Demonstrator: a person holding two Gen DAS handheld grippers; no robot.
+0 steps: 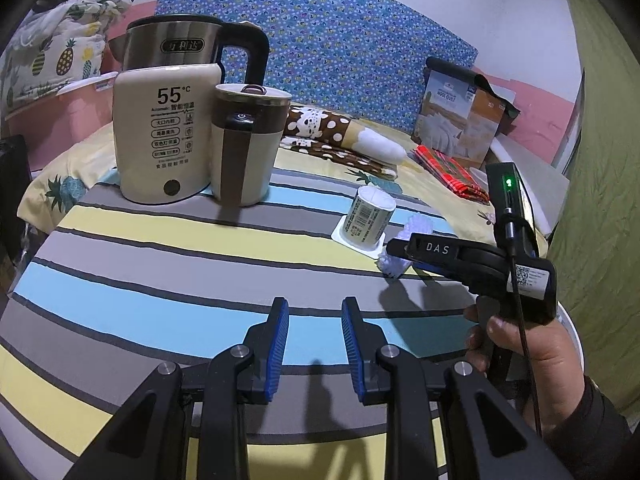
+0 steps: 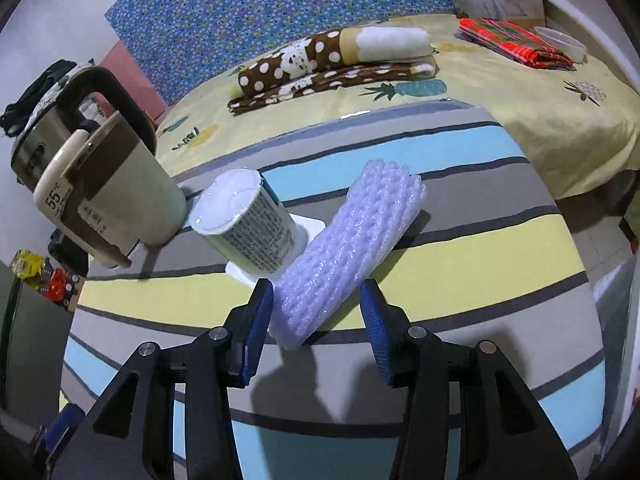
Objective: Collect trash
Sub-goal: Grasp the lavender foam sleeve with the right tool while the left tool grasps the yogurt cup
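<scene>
A pale purple foam net sleeve (image 2: 348,248) lies on the striped tablecloth; its near end sits between the open blue pads of my right gripper (image 2: 316,316). Next to it an upturned yogurt cup (image 2: 248,224) stands on its white lid. In the left wrist view the cup (image 1: 370,216) and the foam sleeve (image 1: 404,248) are at the right, with my right gripper (image 1: 394,250) over the sleeve. My left gripper (image 1: 316,328) is open and empty above the table's near part.
An electric kettle (image 1: 164,132) and a brown-and-cream grinder cup (image 1: 246,148) stand at the table's far left. Behind the table is a bed with a folded spotted blanket (image 1: 340,140), red cloth (image 1: 452,172) and a quilt box (image 1: 460,120).
</scene>
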